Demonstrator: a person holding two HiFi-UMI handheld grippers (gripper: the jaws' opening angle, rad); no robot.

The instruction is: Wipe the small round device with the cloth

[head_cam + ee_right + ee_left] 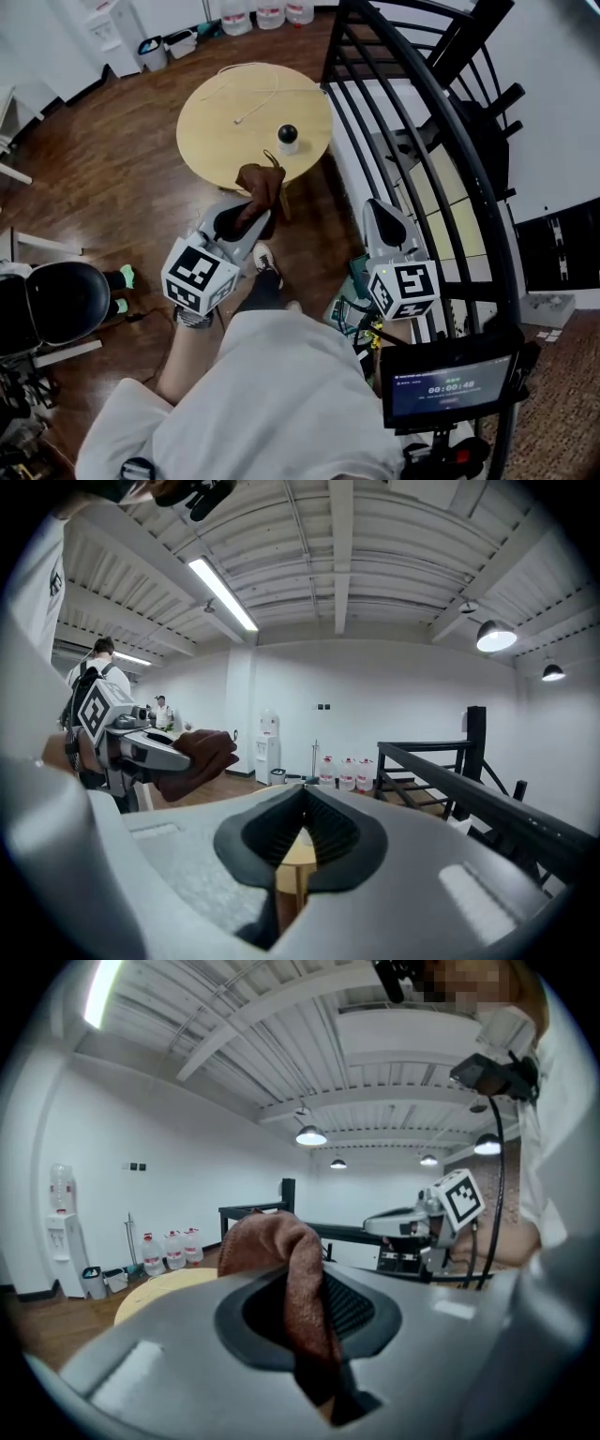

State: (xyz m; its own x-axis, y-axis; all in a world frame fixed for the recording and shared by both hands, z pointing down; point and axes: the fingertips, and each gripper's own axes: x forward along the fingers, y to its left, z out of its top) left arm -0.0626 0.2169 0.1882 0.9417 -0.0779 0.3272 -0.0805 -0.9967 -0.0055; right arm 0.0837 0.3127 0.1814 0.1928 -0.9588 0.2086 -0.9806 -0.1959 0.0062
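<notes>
The small round device (288,137), black on top with a white base, stands near the right edge of a round wooden table (225,122). My left gripper (255,214) hovers just short of the table's near edge, shut on a brown cloth (261,187) that bunches up out of its jaws. In the left gripper view the cloth (295,1269) hangs down between the jaws and hides the device. My right gripper (376,208) is held off to the right of the table, beside the railing. Its jaws (300,803) are shut with nothing between them.
A black metal railing (412,122) runs along the right, close to the right gripper. A white cable (253,105) lies on the table. Water bottles (269,13) stand at the far wall, a black chair (58,300) at the left, a small screen (450,382) at my chest.
</notes>
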